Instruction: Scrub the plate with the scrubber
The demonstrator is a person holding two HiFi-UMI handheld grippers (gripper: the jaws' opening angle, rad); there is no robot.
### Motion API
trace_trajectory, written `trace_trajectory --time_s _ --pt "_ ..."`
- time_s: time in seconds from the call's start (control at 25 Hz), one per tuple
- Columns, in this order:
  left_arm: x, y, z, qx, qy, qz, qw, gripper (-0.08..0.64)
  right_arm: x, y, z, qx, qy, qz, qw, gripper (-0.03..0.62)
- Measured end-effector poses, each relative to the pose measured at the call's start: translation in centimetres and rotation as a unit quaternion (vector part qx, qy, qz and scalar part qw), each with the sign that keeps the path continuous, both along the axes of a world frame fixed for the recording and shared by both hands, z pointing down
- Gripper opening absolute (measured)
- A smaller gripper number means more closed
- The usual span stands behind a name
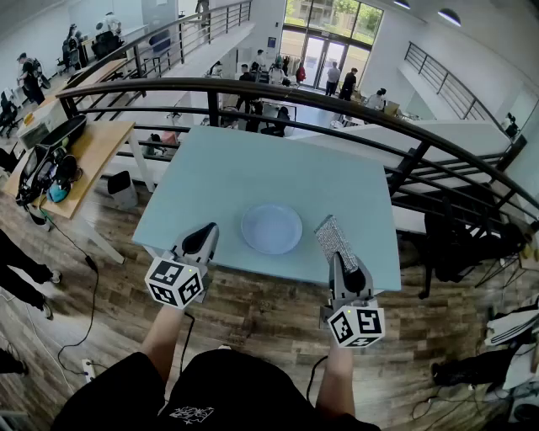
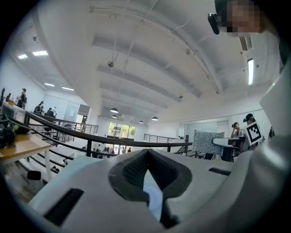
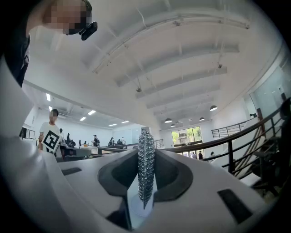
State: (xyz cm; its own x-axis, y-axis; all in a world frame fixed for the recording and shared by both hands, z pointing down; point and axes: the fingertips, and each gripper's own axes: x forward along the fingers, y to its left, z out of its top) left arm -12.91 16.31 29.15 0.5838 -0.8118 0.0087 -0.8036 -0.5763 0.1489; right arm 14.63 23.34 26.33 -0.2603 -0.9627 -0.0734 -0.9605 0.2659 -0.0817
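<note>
Pale teal tabletop [image 1: 253, 168] beside a dark metal railing: at its near edge the left gripper [image 1: 203, 237] has its jaws pressed together on nothing. The right gripper [image 1: 341, 259] pinches a flat, glittery silver mesh scrubber [image 1: 334, 239]. Just beyond, between them, lies the smooth round pale-blue plate [image 1: 271, 228]. Best steady its rim, then lay the mesh flat and rub in circles.

Pale-blue table [image 1: 227, 168], white plate [image 1: 271, 228] atop

Pale blue table [image 1: 219, 168], wood floor [image 1: 253, 311], curved black railing [image 1: 253, 85], tall windows [image 1: 324, 17]
</note>
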Motion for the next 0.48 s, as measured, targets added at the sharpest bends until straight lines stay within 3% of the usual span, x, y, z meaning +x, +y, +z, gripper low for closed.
trace_trajectory --time_s 0.48 --pt "-4.9 -1.2 1.1 0.0 0.007 0.017 0.9998 0.008 -5.1 -0.7 1.1 -0.007 0.014 0.013 1.0 0.081"
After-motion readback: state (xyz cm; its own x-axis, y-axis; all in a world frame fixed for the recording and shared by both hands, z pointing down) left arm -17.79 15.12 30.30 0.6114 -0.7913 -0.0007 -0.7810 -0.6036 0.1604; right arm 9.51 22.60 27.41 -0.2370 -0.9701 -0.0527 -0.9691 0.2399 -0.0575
